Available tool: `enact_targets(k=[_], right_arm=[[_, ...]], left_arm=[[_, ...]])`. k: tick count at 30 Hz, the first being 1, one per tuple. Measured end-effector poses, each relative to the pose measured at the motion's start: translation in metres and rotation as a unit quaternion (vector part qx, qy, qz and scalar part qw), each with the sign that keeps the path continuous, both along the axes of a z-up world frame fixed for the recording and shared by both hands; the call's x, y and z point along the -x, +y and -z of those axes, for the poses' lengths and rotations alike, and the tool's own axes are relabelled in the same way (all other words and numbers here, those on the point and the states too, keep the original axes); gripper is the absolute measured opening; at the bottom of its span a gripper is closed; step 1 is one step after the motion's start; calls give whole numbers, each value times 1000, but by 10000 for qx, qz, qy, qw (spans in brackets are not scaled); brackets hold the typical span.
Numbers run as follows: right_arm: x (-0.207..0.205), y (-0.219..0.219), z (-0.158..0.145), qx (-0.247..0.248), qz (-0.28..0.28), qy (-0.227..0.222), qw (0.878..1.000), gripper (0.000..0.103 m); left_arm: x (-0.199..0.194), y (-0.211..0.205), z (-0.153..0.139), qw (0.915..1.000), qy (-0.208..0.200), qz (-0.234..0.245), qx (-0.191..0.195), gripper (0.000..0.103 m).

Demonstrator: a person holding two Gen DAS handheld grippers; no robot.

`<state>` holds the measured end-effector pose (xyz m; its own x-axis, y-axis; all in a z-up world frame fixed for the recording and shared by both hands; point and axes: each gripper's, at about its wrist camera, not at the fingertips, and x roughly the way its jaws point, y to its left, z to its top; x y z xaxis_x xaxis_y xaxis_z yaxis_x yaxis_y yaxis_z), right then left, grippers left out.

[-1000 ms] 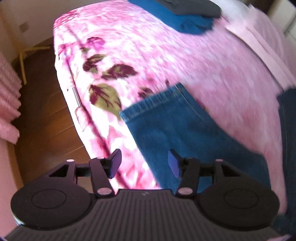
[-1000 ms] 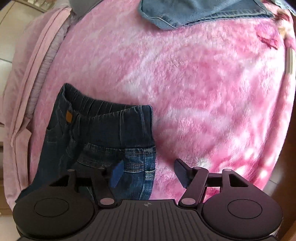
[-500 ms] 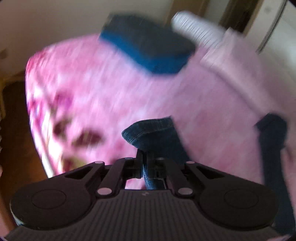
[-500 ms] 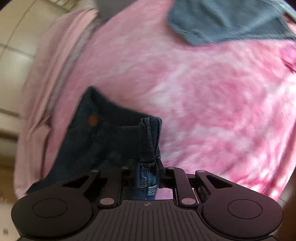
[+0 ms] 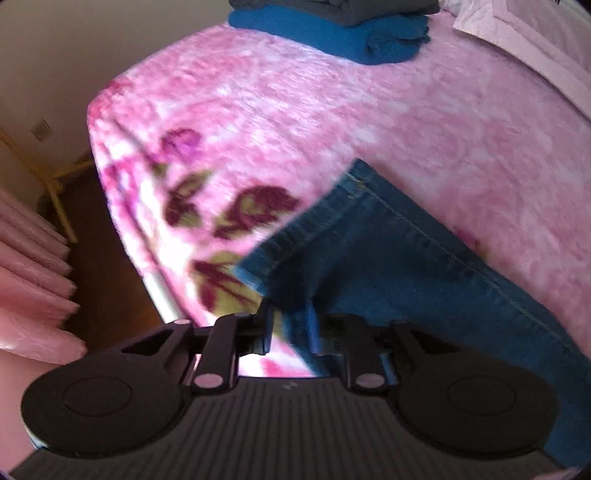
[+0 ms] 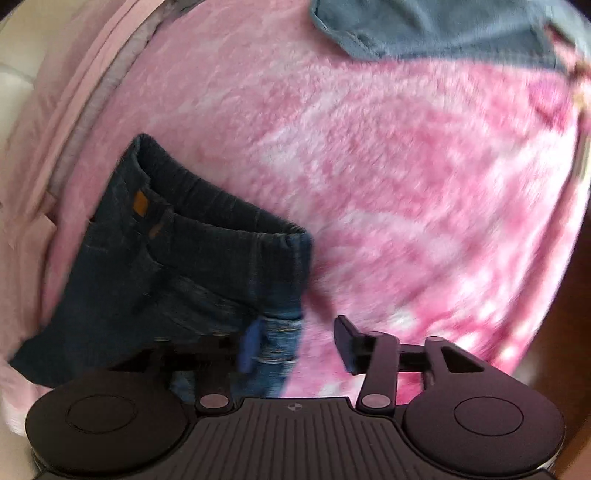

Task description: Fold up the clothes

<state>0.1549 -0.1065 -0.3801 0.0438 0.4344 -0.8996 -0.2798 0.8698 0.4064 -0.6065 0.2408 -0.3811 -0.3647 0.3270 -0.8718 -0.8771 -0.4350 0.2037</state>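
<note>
Item: dark jeans (image 5: 406,266) lying on pink blanket (image 5: 369,110).
Left gripper (image 5: 290,328), lower centre, opening narrowly over hem edge, angling downward; right gripper (image 6: 295,341) opening wider beside waistband (image 6: 221,218), gripping nothing.

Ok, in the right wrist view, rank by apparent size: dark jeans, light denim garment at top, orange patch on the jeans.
1. dark jeans, though nearness to the camera inflates them
2. light denim garment, partly cut off
3. orange patch
</note>
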Motion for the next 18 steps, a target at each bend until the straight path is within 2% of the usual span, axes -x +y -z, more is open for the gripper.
enact_targets(k=[2, 6, 7, 8, 10, 12, 14, 16, 17, 18], right_arm=[[2, -1, -9, 177, -128, -255, 9994, 51], [7, 4, -31, 492, -434, -1058, 9922, 52], [7, 8, -37, 484, -584, -1238, 9894, 52], [7, 13, -41, 435, -772, -1341, 9870, 52], [5, 27, -45, 287, -1129, -1424, 9829, 52], [7, 44, -40, 175, -1468, -1384, 9793, 51], [12, 62, -31, 136, -1806, -1331, 9744, 51], [18, 79, -23, 106, -2135, -1280, 9685, 51], [19, 82, -14, 289, -2176, -1304, 9669, 51], [20, 85, -6, 467, -2209, -1328, 9651, 51]], left_arm=[[-2, -2, -13, 9984, 561, -47, -26, 23], [-23, -1, -31, 9945, 868, 558, -192, 24], [-33, 0, -34, 9936, 681, 876, -208, 24], [-47, 2, -36, 9900, 322, 1354, -224, 24], [-80, 3, -39, 9720, -350, 2310, -266, 24], [-117, 2, -38, 9378, -1031, 3308, -213, 24], [-147, -1, -29, 9045, -1322, 4054, -46, 25], [-172, -1, -11, 8869, -1009, 4504, 170, 25], [-179, 1, 1, 8853, -706, 4587, 283, 25], [-182, 7, 10, 8914, -421, 4497, 373, 26]])
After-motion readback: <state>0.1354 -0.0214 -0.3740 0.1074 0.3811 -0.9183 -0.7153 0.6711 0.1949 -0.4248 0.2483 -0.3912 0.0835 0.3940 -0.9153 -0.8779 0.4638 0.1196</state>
